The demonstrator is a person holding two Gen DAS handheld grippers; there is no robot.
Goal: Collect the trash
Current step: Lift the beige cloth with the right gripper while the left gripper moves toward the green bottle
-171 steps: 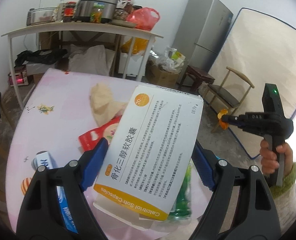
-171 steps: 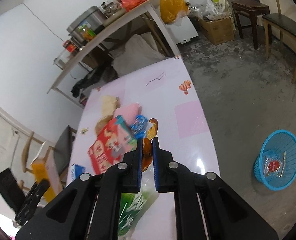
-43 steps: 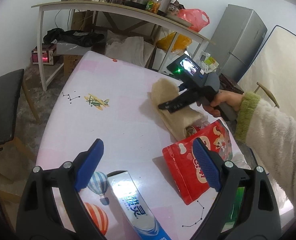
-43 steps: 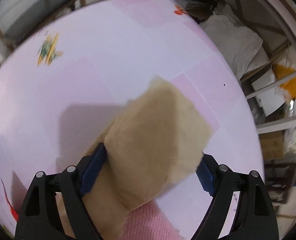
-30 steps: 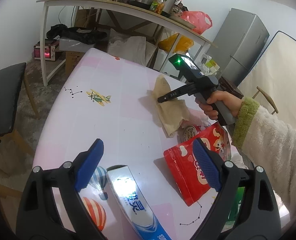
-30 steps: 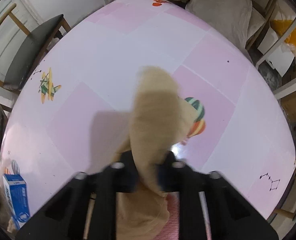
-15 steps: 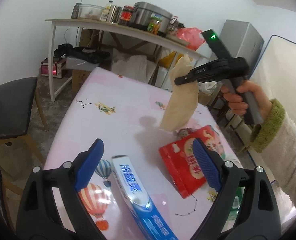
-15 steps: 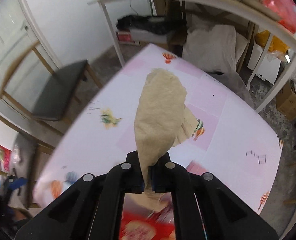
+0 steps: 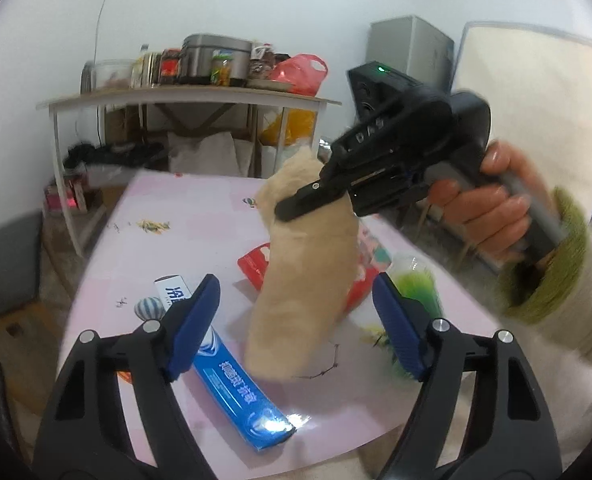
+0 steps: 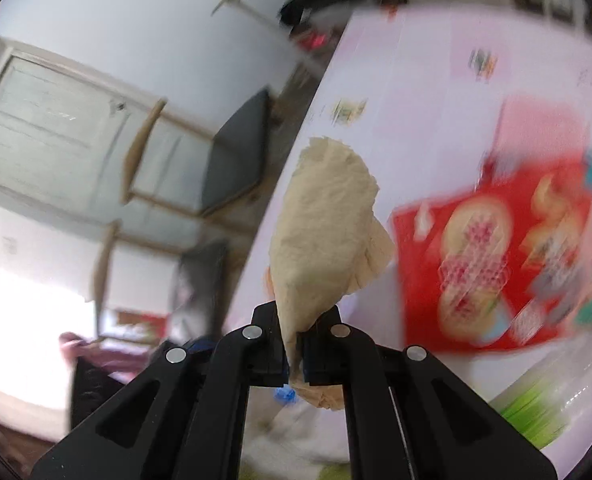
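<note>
Right gripper (image 10: 293, 354) is carrying a crumpled beige paper towel (image 10: 324, 224) off the pink bench (image 9: 199, 216).
Pinched tight, it is dangling clear; left gripper (image 9: 296, 320), jaws wide but just narrowing, is holding nothing, the blue toothpaste box (image 9: 231, 376) lying at its 7 o'clock; next, I judge, binning.

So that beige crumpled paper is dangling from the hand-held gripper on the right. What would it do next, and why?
Probably carry the beige paper away from the table toward a bin. The right hand-held gripper is shut on it and it hangs free above the red packet; no bin shows.
</note>
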